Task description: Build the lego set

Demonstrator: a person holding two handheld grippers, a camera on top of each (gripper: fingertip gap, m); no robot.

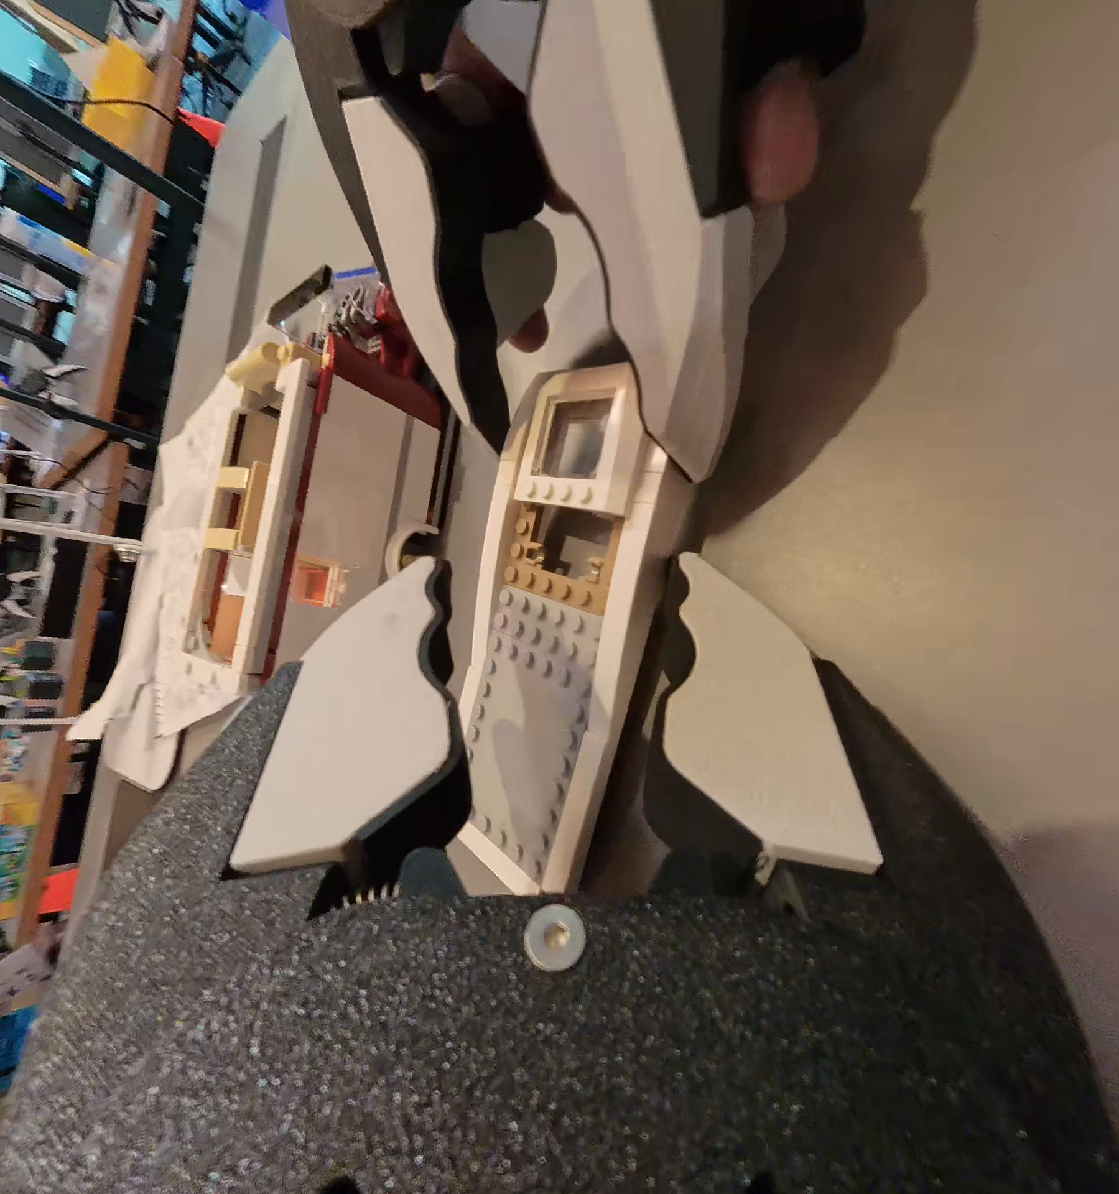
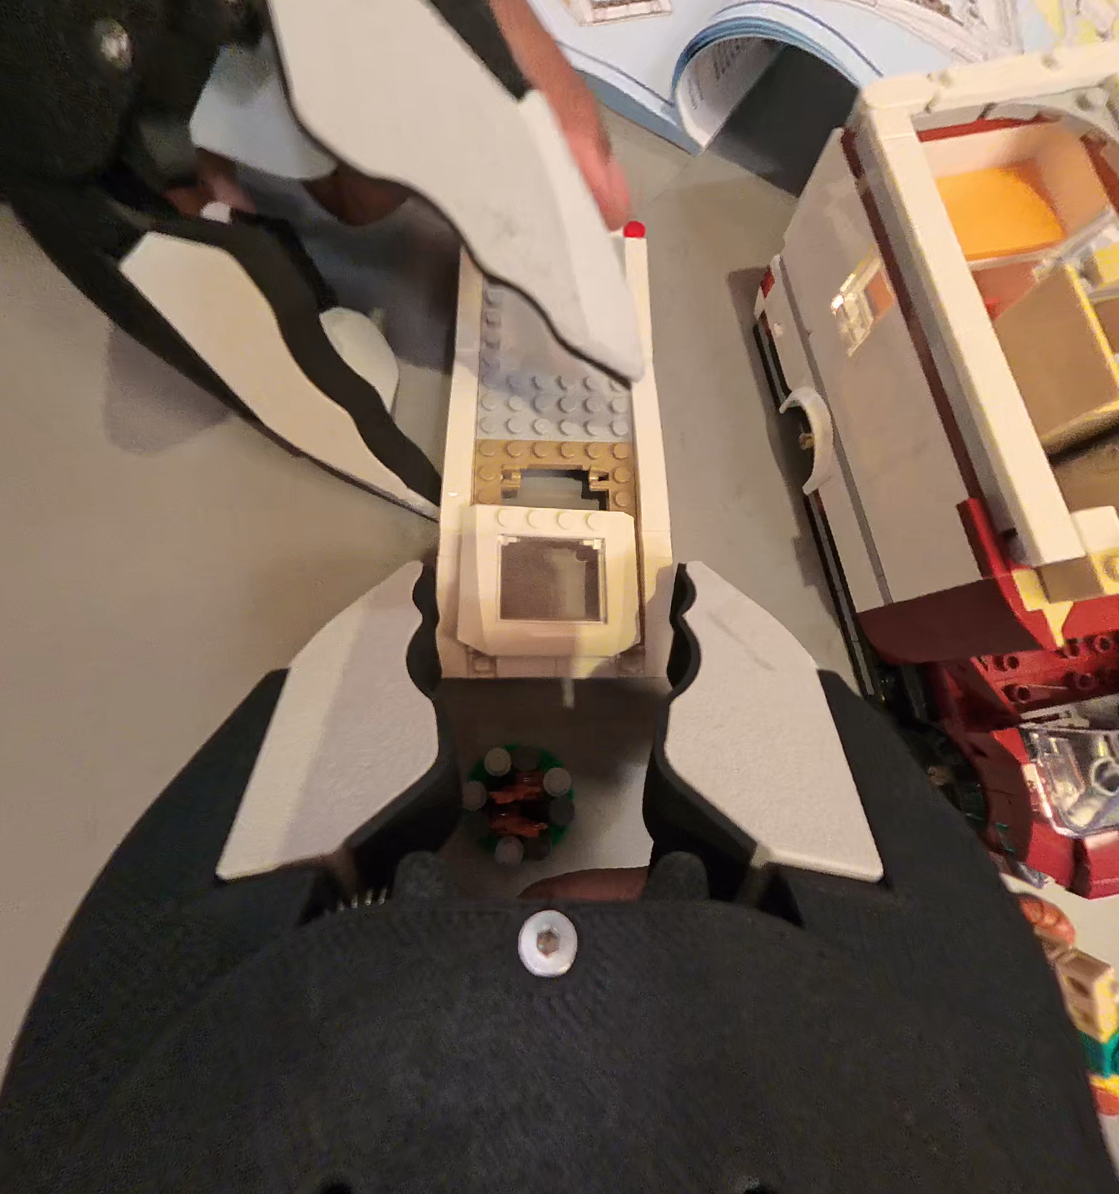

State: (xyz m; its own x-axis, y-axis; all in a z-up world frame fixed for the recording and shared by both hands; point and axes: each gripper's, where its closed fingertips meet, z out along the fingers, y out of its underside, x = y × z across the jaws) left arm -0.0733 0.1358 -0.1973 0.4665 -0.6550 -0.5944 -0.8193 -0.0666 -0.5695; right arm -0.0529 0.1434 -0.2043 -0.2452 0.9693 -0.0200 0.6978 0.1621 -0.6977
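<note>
A long white brick-built roof panel (image 1: 544,678) with grey and tan studs and a clear window lies between both grippers, raised off the table. My left gripper (image 1: 560,562) is shut on its long sides near the middle and back. My right gripper (image 2: 551,568) is shut on the window end of the roof (image 2: 544,420), with a pad against each side. The right gripper also shows in the left wrist view (image 1: 595,462), at the far end of the roof. The left gripper shows in the right wrist view (image 2: 534,442), with one finger above the grey studs.
A dark red and white brick camper van (image 2: 931,387) without its roof stands to the right; it also shows in the left wrist view (image 1: 350,465). A small green campfire model (image 2: 518,807) sits on the table under the roof. An open booklet (image 2: 724,64) lies behind. A small figure (image 2: 1099,1008) lies at the lower right. Less than 4 cm separates the two grippers' tips.
</note>
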